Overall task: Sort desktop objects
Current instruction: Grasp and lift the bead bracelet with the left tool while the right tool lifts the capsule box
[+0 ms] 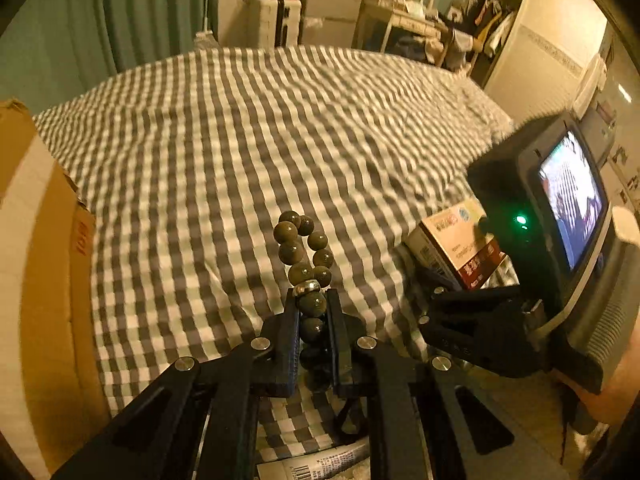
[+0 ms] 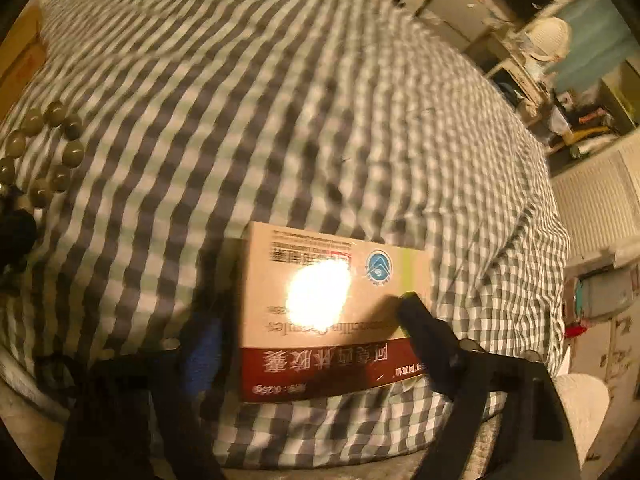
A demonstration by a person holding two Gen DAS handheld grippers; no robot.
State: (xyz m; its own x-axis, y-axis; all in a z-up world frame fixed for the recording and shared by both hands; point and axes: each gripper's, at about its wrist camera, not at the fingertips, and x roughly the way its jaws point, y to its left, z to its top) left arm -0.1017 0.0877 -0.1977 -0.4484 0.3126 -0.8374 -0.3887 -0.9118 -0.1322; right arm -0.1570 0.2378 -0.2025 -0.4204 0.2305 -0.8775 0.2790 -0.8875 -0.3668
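Observation:
A string of dark green beads (image 1: 304, 248) with one silver bead lies looped on the checked bedcover (image 1: 240, 140). My left gripper (image 1: 314, 298) is shut on the near end of the loop, with beads pinched between its fingers. A medicine box (image 2: 332, 308), tan with a dark red band, lies flat on the cover. My right gripper (image 2: 308, 312) stands open astride it, one finger on each side; whether the pads touch it is blurred. The left wrist view shows the same box (image 1: 456, 248) to the right of the beads. The beads (image 2: 44, 152) show at the right wrist view's left edge.
A brown cardboard carton (image 1: 40, 240) stands along the bed's left side. A printed tube with a barcode (image 1: 312, 464) lies under my left gripper at the near edge. The right gripper's screen (image 1: 572, 200) fills the right side. Furniture and hanging clothes stand beyond the bed.

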